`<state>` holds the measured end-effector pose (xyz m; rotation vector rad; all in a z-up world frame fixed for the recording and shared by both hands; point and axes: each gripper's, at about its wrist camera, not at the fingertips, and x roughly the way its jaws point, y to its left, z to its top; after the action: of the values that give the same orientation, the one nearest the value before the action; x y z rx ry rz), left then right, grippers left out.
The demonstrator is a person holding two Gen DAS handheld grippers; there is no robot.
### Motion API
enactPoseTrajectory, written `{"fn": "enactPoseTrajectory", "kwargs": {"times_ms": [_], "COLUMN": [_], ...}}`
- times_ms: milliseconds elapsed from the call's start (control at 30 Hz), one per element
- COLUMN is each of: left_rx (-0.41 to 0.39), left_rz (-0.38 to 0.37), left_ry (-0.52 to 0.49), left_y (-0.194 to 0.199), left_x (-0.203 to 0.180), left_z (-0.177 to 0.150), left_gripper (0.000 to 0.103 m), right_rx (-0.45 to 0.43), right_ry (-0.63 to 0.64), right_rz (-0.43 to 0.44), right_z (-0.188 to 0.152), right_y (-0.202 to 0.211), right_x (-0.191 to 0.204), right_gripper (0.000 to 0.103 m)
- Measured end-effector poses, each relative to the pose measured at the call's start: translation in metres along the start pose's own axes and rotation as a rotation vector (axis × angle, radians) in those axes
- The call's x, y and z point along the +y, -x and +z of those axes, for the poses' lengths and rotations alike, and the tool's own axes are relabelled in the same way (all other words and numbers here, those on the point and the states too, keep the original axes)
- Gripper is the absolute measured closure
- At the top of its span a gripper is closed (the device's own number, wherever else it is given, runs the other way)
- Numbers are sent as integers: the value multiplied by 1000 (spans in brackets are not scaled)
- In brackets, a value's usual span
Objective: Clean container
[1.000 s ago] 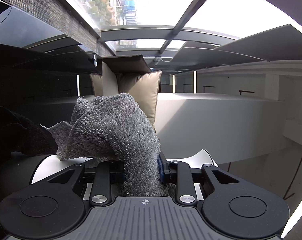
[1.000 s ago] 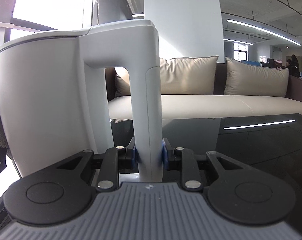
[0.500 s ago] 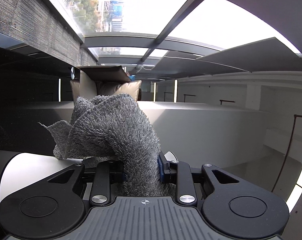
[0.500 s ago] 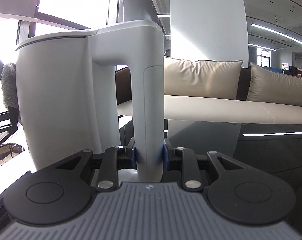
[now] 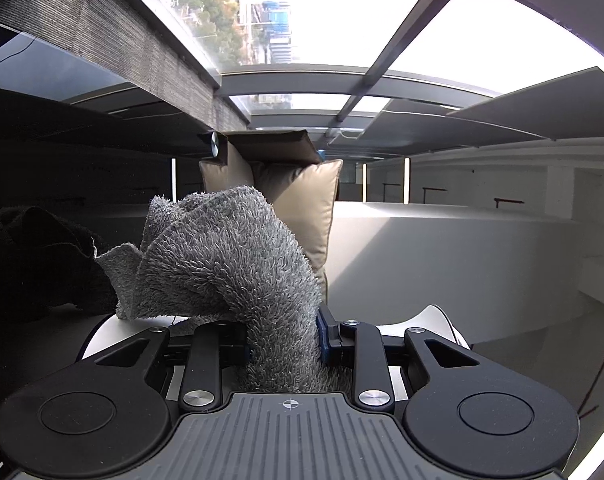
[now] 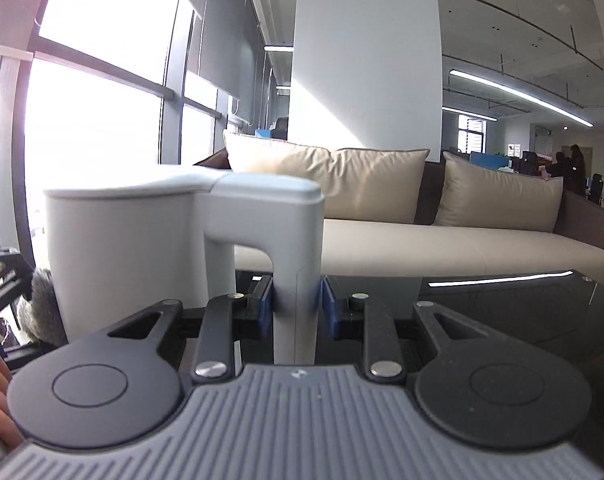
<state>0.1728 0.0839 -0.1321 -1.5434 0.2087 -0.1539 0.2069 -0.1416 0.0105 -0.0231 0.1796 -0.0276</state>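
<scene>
Between the blue pads of my right gripper [image 6: 296, 308] sits the upright handle of the tall white plastic container [image 6: 122, 256], a jug-like thing with a flat top. The jaws are narrowed right down around that handle; the left pad looks flush against it, the right one has maybe a sliver of a gap, hard to call through the blur. The container stands upright just ahead and to the left of the fingers, above a glossy black tabletop [image 6: 521, 304].

My left gripper [image 5: 284, 346] is clamped on a fluffy grey microfibre cloth [image 5: 222, 264]. The jaws are pinched close with the cloth bunched thick between them, and the rest fans up and out to the left in floppy folds. Under and in front of the fingers there's a curved white surface [image 5: 429, 318], which I take to be the same container, but I can't tell if the cloth is actually touching it. In the right wrist view a tuft of the grey cloth peeks out at the far left, right beside the container's wall.

Behind it all is a long beige sofa [image 6: 441, 244] with tan cushions.

No readable writing anywhere. The only marks are a small crosshair symbol on the left gripper's grey ribbed body and a tiny logo on the right one, too small to make out.
</scene>
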Motion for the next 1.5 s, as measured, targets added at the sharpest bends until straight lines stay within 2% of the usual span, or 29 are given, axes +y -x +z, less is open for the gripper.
{"fn": "enactPoseTrajectory", "kwargs": {"times_ms": [200,300,567,767,933,1233,1500], "left_rx": [10,16,76,109,121,132,142], "left_rz": [5,4,-97,-172,-187,-65,49], "left_ry": [-18,-11,-35,-39,-38,14,-14], "left_y": [8,9,8,4,-2,-11,-13], "left_x": [0,-2,-13,-20,-24,-6,1], "left_z": [-1,-2,-3,-4,-8,-8,-3], "left_gripper": [78,78,78,78,78,78,78], "right_rx": [-45,-58,-77,-92,-99,-110,-104], "right_ry": [25,29,-12,-16,-12,-1,-8], "right_rz": [-45,-39,16,31,40,60,68], "right_z": [-1,-2,-4,-5,-6,-6,-3], "right_y": [-6,-19,-45,-50,-49,-51,-56], "right_x": [-1,-13,-47,-54,-55,-59,-63], "right_gripper": [77,78,79,79,79,79,78]}}
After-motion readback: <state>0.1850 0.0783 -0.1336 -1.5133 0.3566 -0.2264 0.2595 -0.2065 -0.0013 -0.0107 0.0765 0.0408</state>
